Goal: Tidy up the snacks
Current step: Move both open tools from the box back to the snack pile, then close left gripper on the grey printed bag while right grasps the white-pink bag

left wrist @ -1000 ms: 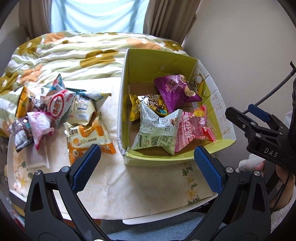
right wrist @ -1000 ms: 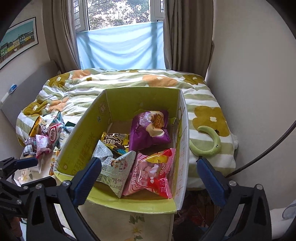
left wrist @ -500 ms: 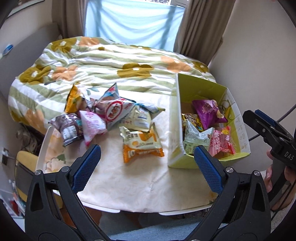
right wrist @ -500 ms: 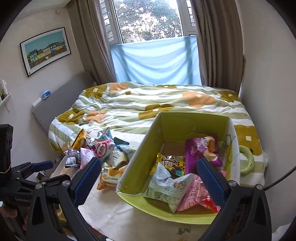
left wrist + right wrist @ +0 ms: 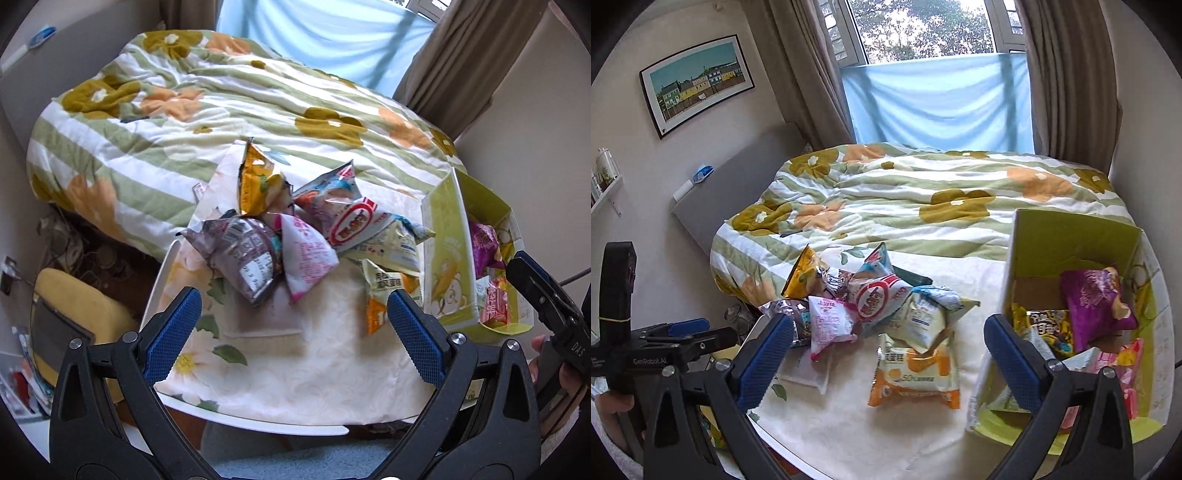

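A loose heap of crinkled foil snack packets [image 5: 871, 314] lies mid-frame on the cloth-covered white worktop [image 5: 849, 417], beside the yellow-green cardboard box [image 5: 1027, 258] at right, which already holds several packets, evidently the sorting destination. Left tool [image 5: 291, 328] and right tool [image 5: 886, 350] both hover spread wide and empty, apparently poised to pick next.

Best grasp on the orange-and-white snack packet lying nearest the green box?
Probably pinch the orange-and-white snack packet across its puffed middle, from above with the open right gripper. It lies flat on the tablecloth; its far end sits under the pale packet, its near edge is free.
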